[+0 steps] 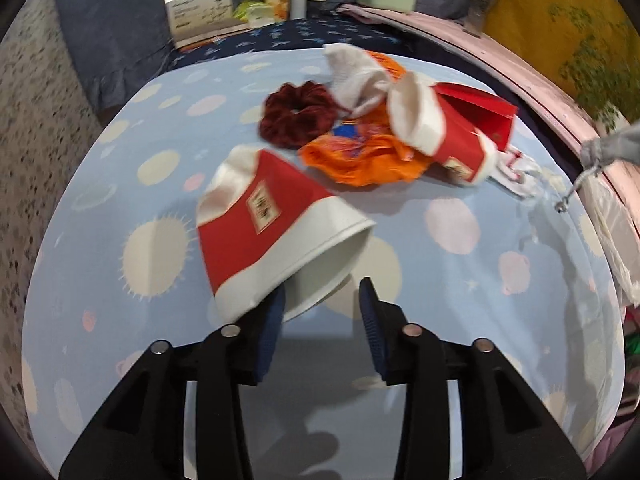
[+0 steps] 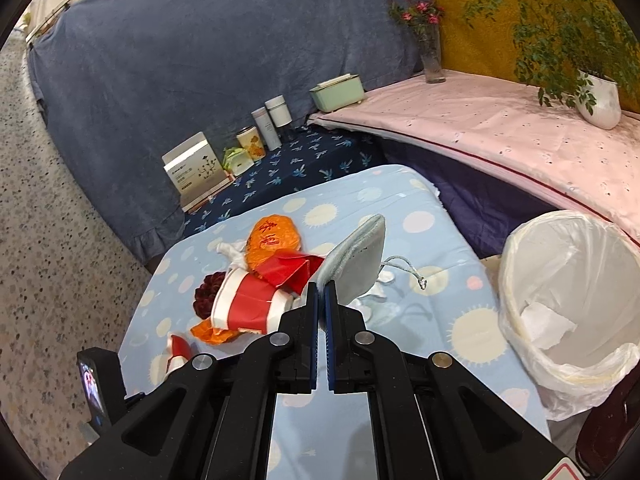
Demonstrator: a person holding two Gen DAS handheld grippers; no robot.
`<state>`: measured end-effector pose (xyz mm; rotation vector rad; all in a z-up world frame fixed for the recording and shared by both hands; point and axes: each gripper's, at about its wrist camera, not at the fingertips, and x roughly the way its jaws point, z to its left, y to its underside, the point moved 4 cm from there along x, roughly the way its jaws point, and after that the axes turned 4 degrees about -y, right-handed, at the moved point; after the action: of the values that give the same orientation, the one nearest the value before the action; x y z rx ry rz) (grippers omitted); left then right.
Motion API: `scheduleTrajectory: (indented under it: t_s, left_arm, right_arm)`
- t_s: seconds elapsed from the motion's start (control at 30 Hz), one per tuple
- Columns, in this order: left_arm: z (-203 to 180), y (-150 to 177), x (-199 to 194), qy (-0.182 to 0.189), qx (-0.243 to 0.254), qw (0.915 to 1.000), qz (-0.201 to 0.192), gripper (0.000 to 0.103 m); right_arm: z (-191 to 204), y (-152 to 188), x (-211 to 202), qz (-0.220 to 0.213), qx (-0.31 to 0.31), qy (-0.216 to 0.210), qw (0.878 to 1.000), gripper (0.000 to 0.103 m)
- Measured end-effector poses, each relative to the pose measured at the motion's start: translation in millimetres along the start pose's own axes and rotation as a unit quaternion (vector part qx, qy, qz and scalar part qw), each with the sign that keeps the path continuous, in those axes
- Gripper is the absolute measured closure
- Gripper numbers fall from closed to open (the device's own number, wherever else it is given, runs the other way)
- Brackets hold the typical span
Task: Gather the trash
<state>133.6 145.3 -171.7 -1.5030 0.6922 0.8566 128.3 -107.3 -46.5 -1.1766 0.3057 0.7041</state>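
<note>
A crumpled red and white paper cup point(image 1: 256, 232) lies on its side on the light blue spotted tablecloth point(image 1: 100, 280), mouth toward my left gripper point(image 1: 320, 292). The jaws stand apart around the rim; the left pad point(image 1: 272, 320) touches it, the right pad is just clear. My right gripper point(image 2: 321, 286) is shut on the edge of a grey drawstring pouch point(image 2: 356, 264), held above the table. Further off lie a second red and white cup point(image 1: 440, 132), an orange wrapper point(image 1: 360, 160), a dark red scrunchie point(image 1: 298, 116), a white crumpled cloth point(image 1: 356, 76) and a red card point(image 1: 476, 112).
A bin with a white liner point(image 2: 568, 296) stands at the table's right edge, crumpled paper inside. At the back are a white box point(image 2: 192, 168), tins point(image 2: 268, 124) and a green container point(image 2: 338, 92). A vase point(image 2: 432, 52) and potted plant point(image 2: 596, 96) stand on the pink-covered surface.
</note>
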Motion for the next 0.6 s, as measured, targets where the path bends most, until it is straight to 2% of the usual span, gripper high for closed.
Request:
scheduleTrajectory:
  t_s: [0.13, 0.17, 0.2, 0.27, 0.5, 0.6]
  left_arm:
    - [10.7, -1.9, 2.4, 0.006, -0.032, 0.9995, -0.004, 0.068]
    - [11.7, -2.6, 2.2, 0.012, -0.034, 0.9993, -0.006, 0.076]
    - [12.4, -2.9, 1.2, 0.015, -0.036, 0.9992, -0.009, 0.078]
    - [10.6, -3.2, -1.2, 0.035, -0.036, 0.9987, -0.01, 0.103]
    - [6.6, -0.9, -17.8, 0.077, -0.04, 0.996, -0.02, 0.103]
    - [13.6, 0.1, -24.0, 0.074, -0.059, 0.9952, -0.024, 0.103]
  right_arm:
    - [13.2, 2.8, 0.9, 0.004, -0.013, -0.006, 1.0, 0.1]
    - [14.9, 3.5, 0.6, 0.005, -0.014, -0.007, 1.0, 0.099]
    - [15.3, 4.1, 0.3, 0.005, -0.014, -0.007, 1.0, 0.099]
    - [16.8, 5.1, -0.7, 0.006, -0.016, -0.007, 1.0, 0.099]
    - [18.3, 4.1, -5.2, 0.004, -0.019, -0.008, 1.0, 0.099]
    - [19.8, 4.4, -6.1, 0.004, -0.02, -0.01, 1.0, 0.099]
